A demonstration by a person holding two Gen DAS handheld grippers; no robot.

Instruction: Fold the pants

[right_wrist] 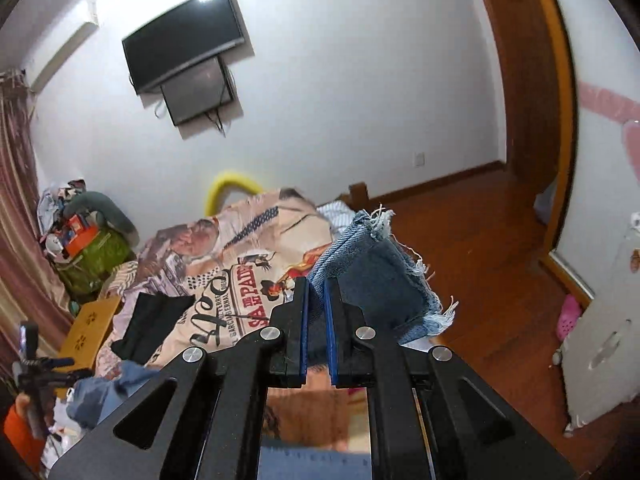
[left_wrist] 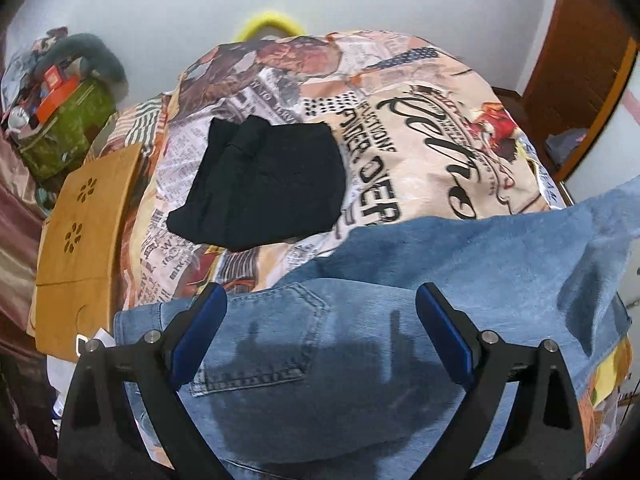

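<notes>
Light blue jeans (left_wrist: 360, 344) lie on the printed bedspread (left_wrist: 432, 136) at the near edge, back pocket up. My left gripper (left_wrist: 320, 320) is open and hovers just over the seat of the jeans, holding nothing. A blue leg stretches up and to the right out of that view. My right gripper (right_wrist: 316, 288) is shut on the frayed hem of the jeans leg (right_wrist: 372, 276) and holds it up in the air over the bed's right side. A folded black garment (left_wrist: 260, 184) lies flat mid-bed; it also shows in the right wrist view (right_wrist: 148, 324).
A wooden board (left_wrist: 84, 216) with flower cutouts lies on the bed's left edge. A green bag with clutter (left_wrist: 60, 128) stands beyond it. A yellow hoop (left_wrist: 272, 24) is at the far end. Wooden floor (right_wrist: 480, 264) and a door frame (right_wrist: 532, 120) are to the right.
</notes>
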